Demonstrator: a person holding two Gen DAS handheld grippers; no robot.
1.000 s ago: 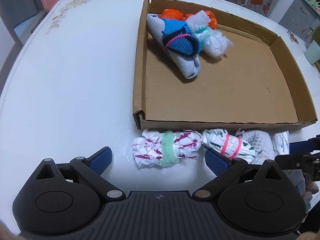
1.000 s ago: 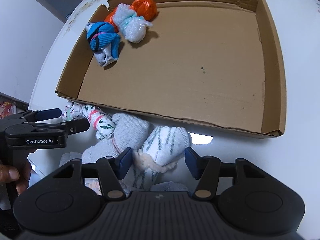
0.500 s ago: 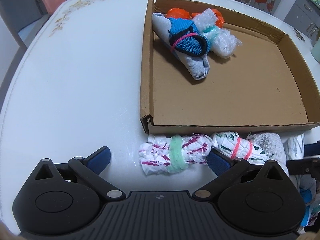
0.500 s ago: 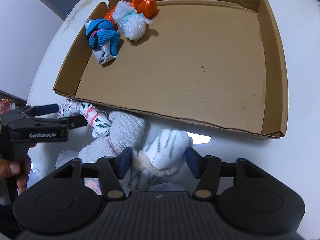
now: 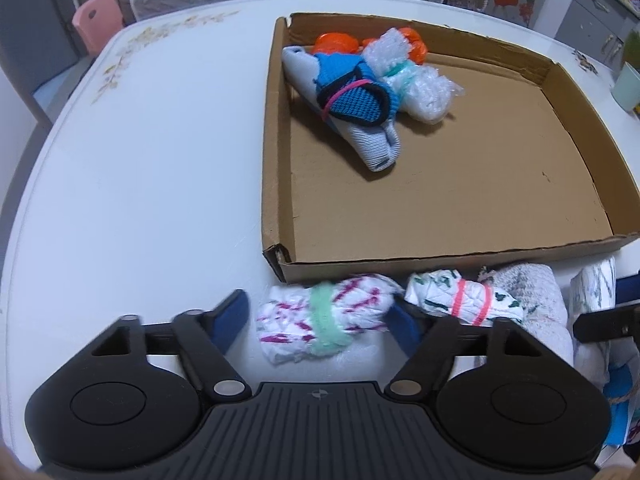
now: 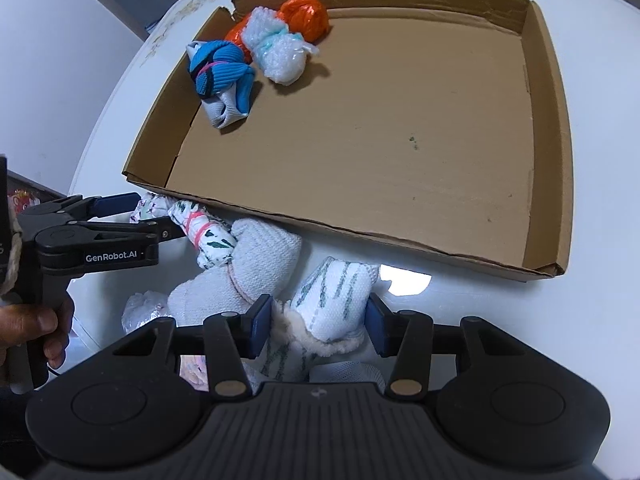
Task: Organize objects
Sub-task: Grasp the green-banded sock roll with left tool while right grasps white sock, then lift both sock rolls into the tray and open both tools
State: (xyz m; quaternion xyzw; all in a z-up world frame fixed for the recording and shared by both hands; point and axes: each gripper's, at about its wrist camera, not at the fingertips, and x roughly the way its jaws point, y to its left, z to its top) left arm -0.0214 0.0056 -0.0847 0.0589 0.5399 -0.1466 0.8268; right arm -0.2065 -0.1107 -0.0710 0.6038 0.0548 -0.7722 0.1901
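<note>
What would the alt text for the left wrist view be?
The left gripper is closing its jaws around a white bundle with magenta marks on the white table, just outside a cardboard tray. Three bundles lie in the tray's far corner; more wait to the right.

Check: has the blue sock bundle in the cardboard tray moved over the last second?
No. The blue sock bundle keeps its far-left corner spot in the cardboard tray.

Left gripper [image 5: 316, 316]: black ribbed body, two round housings, silver pivot screws, blue finger pads [image 5: 230, 312]. Right gripper [image 6: 318, 322]: identical build, blue pads. Side view of left gripper shows white "GenRobot.AI" lettering; hand [image 6: 34, 332] wraps its black handle.
</note>
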